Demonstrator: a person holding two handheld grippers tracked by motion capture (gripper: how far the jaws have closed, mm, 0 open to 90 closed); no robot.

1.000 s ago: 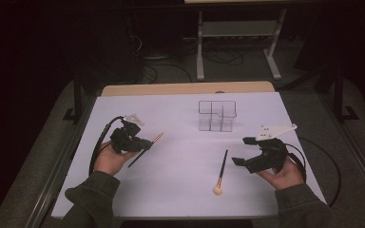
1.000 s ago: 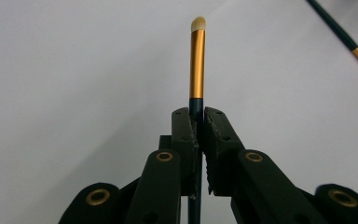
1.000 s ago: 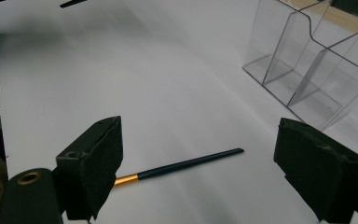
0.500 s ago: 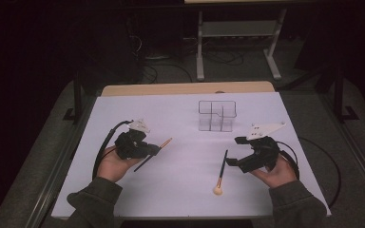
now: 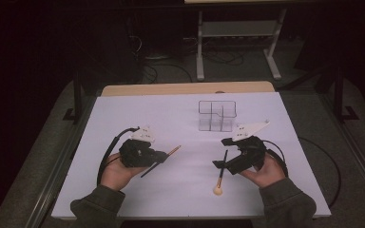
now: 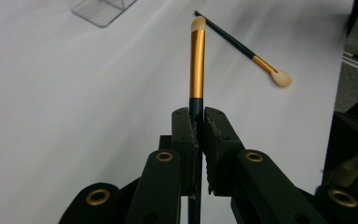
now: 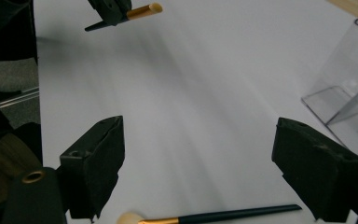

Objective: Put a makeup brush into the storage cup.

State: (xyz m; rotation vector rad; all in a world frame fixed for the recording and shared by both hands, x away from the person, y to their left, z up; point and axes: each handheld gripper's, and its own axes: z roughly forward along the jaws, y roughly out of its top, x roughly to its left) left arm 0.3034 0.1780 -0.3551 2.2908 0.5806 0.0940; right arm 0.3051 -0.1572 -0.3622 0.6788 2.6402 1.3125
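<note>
Both hands have slid up the white counter (image 5: pixel 123 118) since the earlier frames, closing on the clear plastic divided organiser box (image 5: pixel 217 115), and the left one has carried its brush along.

Nearest the person, a second make-up brush with a dark handle, gold ferrule and pale rounded head (image 5: pixel 221 172) lies flat on the counter, well short of the box and a little to its right-hand side, its head towards the person. The right tongs (image 5: pixel 224 153) sit just over the far end of that handle, their jaws spread wide with nothing between them; in the right gripper view the brush (image 7: pixel 214 216) lies crosswise below the open jaws, clear of both.

Farther left of the box, the left tongs (image 5: pixel 162 156) are clamped on a slim brush with a dark handle, long gold ferrule and small cream tip (image 6: pixel 197 60). Its tip points up and right towards the box, raised off the counter.
</note>
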